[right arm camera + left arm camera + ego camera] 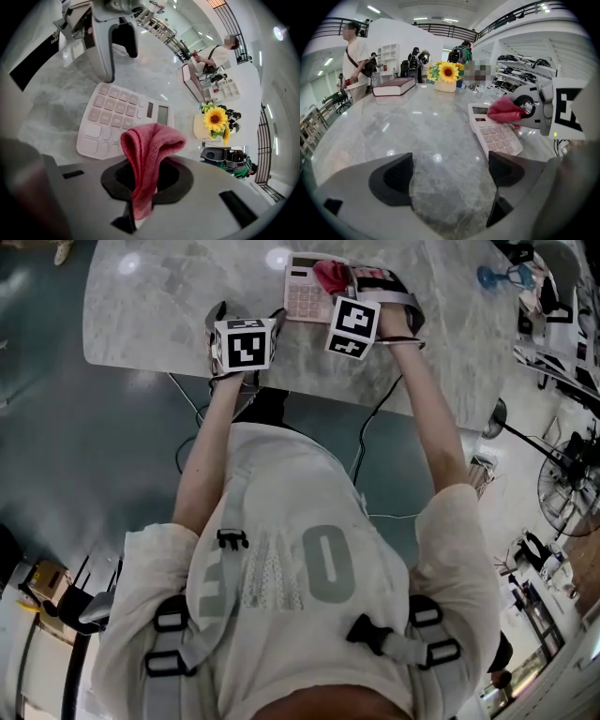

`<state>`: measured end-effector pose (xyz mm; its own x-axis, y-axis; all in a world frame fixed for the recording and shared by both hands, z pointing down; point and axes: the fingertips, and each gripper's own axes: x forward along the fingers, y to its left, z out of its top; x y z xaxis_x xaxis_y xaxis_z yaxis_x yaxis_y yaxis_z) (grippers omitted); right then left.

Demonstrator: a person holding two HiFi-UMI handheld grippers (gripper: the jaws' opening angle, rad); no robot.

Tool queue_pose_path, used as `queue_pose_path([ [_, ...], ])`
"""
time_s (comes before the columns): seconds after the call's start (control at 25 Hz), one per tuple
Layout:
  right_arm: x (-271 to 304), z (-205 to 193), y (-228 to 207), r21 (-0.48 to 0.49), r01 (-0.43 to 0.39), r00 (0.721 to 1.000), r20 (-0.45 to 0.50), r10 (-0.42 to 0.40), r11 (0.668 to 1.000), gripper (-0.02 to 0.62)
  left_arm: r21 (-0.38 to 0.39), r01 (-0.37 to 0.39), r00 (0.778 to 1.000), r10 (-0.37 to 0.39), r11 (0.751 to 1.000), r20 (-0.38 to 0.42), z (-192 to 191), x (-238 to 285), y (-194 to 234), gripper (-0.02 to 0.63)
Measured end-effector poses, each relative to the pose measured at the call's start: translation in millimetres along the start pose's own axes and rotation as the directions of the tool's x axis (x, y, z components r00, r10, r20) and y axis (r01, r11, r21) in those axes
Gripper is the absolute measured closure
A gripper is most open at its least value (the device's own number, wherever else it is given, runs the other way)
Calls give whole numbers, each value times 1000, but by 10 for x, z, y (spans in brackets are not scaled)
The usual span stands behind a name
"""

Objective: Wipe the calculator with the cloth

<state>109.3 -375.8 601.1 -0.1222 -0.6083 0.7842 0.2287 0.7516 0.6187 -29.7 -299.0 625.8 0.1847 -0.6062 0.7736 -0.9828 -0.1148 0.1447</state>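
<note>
Right hand-held gripper [142,197]: its jaws are pressing together on a red folded cloth [151,143], which is standing up out of them in a loop.
Cloth: it is hanging just ahead of the right hand-held gripper, over the display end of the pale pink push-button calculator [117,119]; whether it is touching the casing, I cannot tell.
Calculator: it is lying flat on the grey marble desk [417,126], directly in front of the right hand-held gripper and just ahead and to the right of the left one.
Left hand-held gripper [450,171]: its jaws are standing apart with only bare desk between them, holding nothing.
Step in hand: the cloth seems to be arriving at the calculator, so the wipe looks to be starting.
Next move: it is likely calling for the cloth to be lowered onto the display and drawn across the keys; the light calculator may slide, so the free gripper may need to brace its edge.
Arms: both are reaching forward over the desk edge, the right one stretching farther and turning inward toward the left.
Beyond: a dark red book [393,86] and a pot of sunflowers [447,75] are sitting well past the left hand-held gripper.
</note>
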Motion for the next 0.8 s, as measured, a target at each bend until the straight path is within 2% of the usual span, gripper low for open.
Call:
queue_pose_path([
  [0.16, -65, 42, 208, -30, -7, 1000, 1, 7, 1000, 541, 0, 2, 1000, -2, 1000, 0, -13, 6, 4, 117],
  [0.8, -478, 160, 883, -15, -103, 994, 30, 104, 995, 540, 3, 2, 1000, -2, 1000, 8, -6, -13, 5, 117],
])
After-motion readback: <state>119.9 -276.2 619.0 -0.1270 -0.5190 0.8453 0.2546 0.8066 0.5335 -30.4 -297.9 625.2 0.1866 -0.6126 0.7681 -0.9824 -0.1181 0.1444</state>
